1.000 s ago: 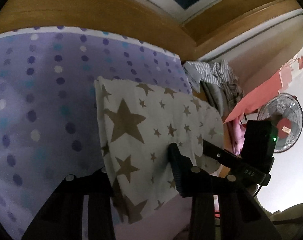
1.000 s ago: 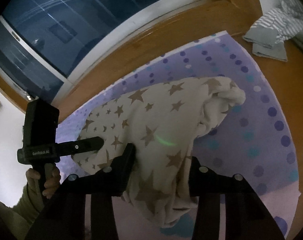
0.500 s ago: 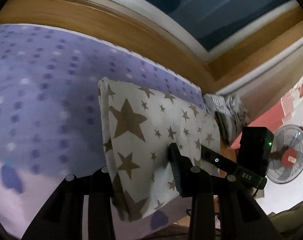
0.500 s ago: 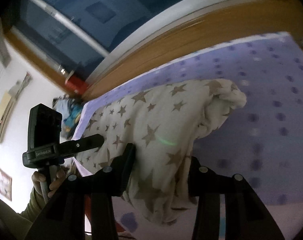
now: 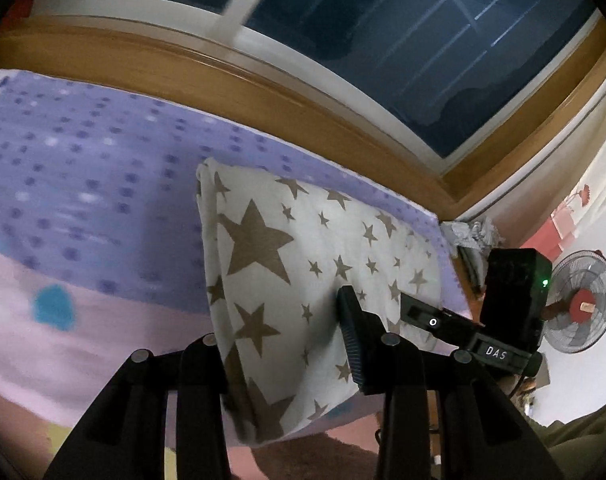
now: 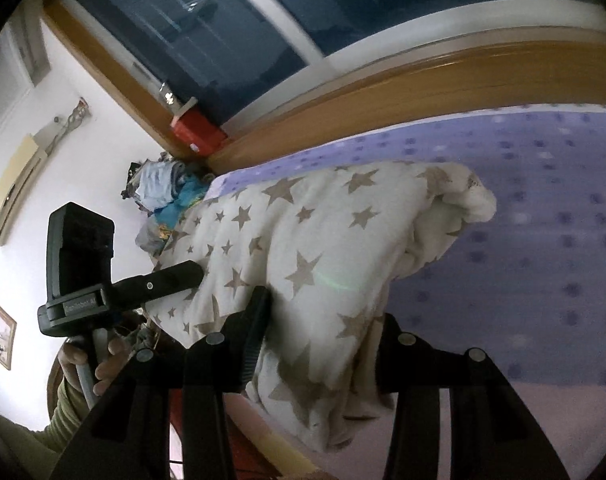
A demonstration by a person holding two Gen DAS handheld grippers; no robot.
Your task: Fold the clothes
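Left wrist view shows the star-print garment (image 5: 303,264), cream with brown stars, lifted above the purple dotted bedspread (image 5: 83,184) and stretched as a flat doubled panel. Its near edge runs between the two tools, so its long axis lies side to side, from the left gripper (image 5: 279,344) across to the right gripper (image 6: 323,332).

Cloth passes between the fingers of each tool: the left one's jaws stand apart around a thick fold with the cloth filling the gap, and the right one clamps a bunched, crumpled end that hangs below its fingers. Each therefore appears to be gripping the garment at one end of that near edge. The far edge looks to sag toward the bedspread, neat and straight on the left side, rumpled into a lump on the right side.

Both tools sit at about the same height, pointing toward the window (image 5: 443,40) and wooden sill (image 5: 263,92) beyond the bed. In the right wrist view a hand (image 6: 103,368) grips the left tool's handle, a sleeve below it.

Judging by this, any coming fold turns on the hanging far edge: the garment lies ahead of and below both tools, equally near each.
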